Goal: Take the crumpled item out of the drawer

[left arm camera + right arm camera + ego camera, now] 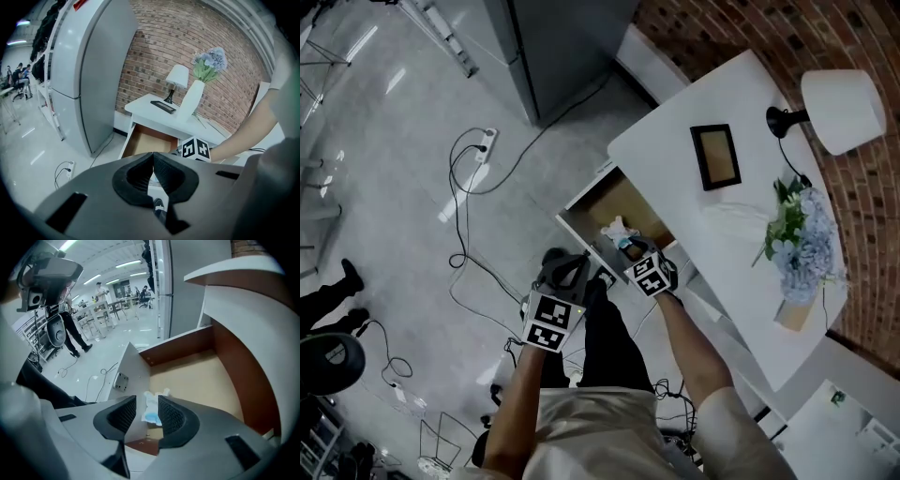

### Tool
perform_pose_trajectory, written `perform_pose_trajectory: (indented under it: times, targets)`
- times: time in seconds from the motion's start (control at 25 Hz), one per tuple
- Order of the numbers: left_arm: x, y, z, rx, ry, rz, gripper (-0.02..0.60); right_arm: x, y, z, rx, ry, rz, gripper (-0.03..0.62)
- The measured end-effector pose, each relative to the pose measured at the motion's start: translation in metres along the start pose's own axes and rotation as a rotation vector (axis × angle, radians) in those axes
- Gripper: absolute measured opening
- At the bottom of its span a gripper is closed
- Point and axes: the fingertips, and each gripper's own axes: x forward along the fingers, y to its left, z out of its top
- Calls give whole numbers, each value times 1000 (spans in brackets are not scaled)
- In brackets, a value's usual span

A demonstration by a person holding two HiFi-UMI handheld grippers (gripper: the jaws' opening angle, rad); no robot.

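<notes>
The wooden drawer [630,200] of the white table stands pulled out. A crumpled white and blue item [617,228] lies inside it near the front panel. My right gripper [631,250] hovers over the drawer's front corner, open. In the right gripper view the crumpled item [152,409] shows in the gap beyond the right gripper [146,402], with the pads not pressing on it. The drawer's white panel [127,380] runs up between the jaws. My left gripper [571,269] is held in front of the drawer, outside it. In its own view the left gripper [153,158] is shut and empty.
On the white tabletop [675,117] lie a dark picture frame [715,155], a lamp [842,111] and a vase of flowers [797,234]. Cables and a power strip [483,145] cross the floor. A grey cabinet [562,47] stands beyond the table. A brick wall [862,202] backs it.
</notes>
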Motion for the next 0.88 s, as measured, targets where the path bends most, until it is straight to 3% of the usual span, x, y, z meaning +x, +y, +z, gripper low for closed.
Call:
perform_pose_trajectory:
  times: [0.32, 0.88]
  targets:
    - [21, -3, -20, -72, -1, 27, 17, 34, -18, -19, 5, 65, -50, 189]
    - [41, -4, -37, -157, -18, 34, 17, 67, -24, -29, -168, 160, -39, 199]
